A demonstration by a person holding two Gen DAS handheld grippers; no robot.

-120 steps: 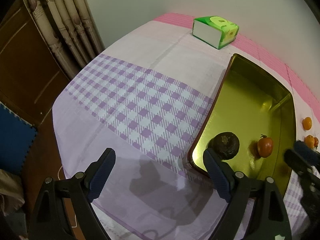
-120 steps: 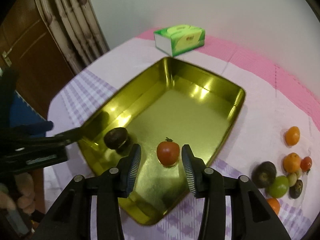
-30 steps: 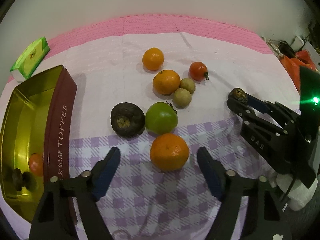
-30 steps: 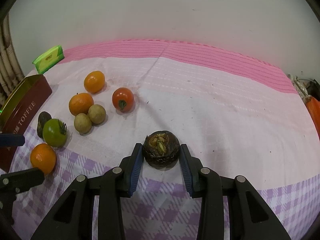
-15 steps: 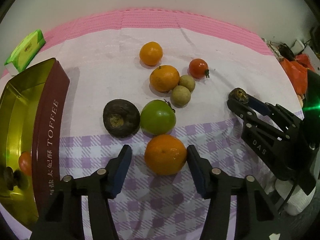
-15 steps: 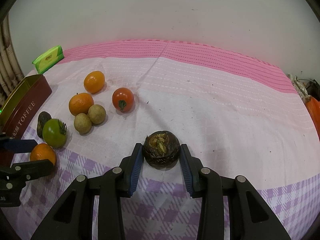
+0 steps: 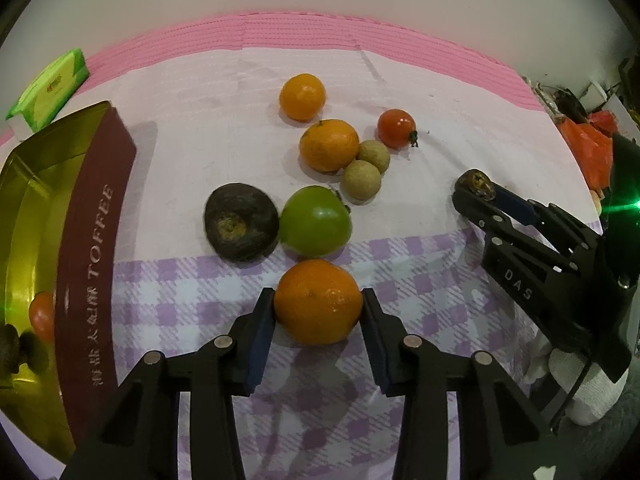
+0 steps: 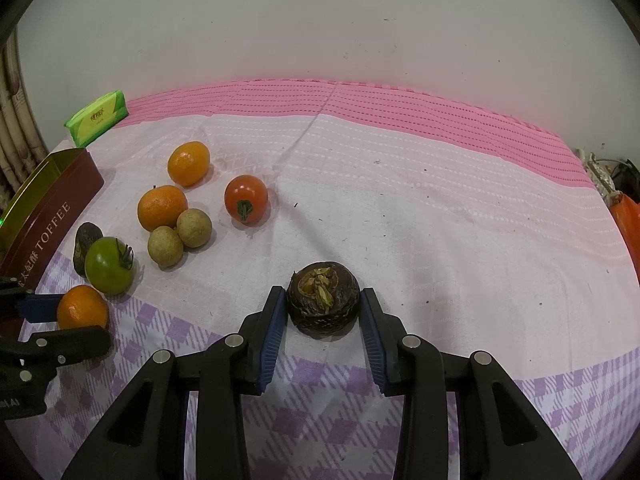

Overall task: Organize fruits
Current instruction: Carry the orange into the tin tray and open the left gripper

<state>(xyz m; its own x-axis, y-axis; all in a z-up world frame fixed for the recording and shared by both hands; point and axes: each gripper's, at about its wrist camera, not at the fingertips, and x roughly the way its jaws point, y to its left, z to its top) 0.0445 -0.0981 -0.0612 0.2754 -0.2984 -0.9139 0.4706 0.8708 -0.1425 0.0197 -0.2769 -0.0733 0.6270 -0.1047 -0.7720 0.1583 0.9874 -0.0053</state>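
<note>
You are closing the left gripper (image 7: 318,308) onto the nearest orange (image 7: 318,301) while the right gripper (image 8: 323,312) is pinching a dark brown fruit (image 8: 322,305), both seemingly bound for the toffee tin (image 7: 94,248).

The left gripper (image 7: 318,312) has just been closing, and its blue pads now press both sides of a mandarin (image 7: 318,302) on the checked tablecloth (image 7: 420,280). Just beyond lie a green tomato (image 7: 315,221) touching a dark brown fruit (image 7: 241,222), then two longans (image 7: 361,180), two more mandarins (image 7: 329,145) and a red tomato (image 7: 396,128). The gold TOFFEE tin (image 7: 96,240) stands at left, and the right gripper (image 7: 474,186) at right pinches a dark fruit (image 7: 478,181).
</note>
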